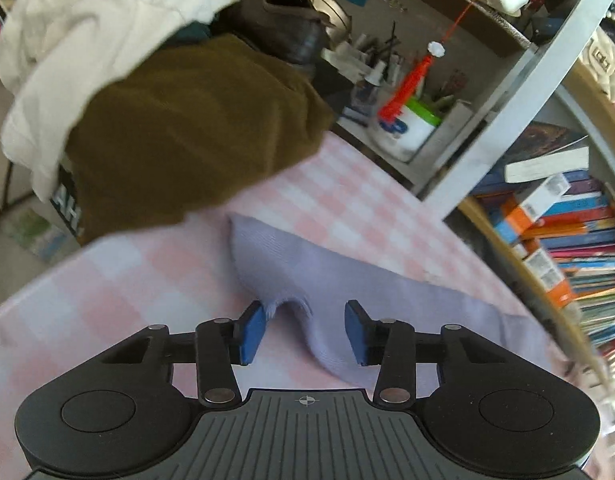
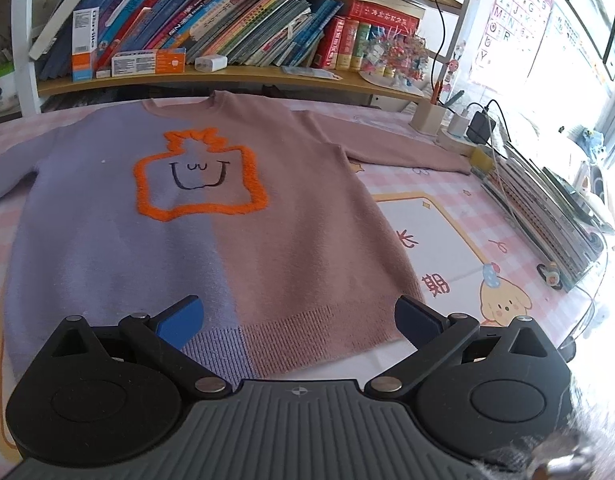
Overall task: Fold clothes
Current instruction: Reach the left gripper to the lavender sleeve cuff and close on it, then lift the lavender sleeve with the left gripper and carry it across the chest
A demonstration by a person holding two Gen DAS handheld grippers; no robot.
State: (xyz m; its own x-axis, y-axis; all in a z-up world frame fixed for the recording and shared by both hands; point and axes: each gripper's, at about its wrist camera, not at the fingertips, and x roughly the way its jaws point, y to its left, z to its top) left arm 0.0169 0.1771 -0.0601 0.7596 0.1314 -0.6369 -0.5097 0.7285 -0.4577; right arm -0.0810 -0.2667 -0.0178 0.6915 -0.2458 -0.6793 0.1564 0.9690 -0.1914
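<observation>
This is a lived-in home room, likely a child's study corner. A pink checked tablecloth (image 2: 447,184) with cartoon prints covers the table; behind it a shelf of children's books (image 2: 227,32) runs along the wall, an alphabet chart (image 2: 519,12) hangs right of the shelf, and piled clothes (image 1: 147,100) sit at the table's edge.

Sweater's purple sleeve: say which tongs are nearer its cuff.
Left. The left tongs sit open around the purple sleeve at its cuff. The right tongs hover open over the sweater hem, well away from that cuff.
</observation>
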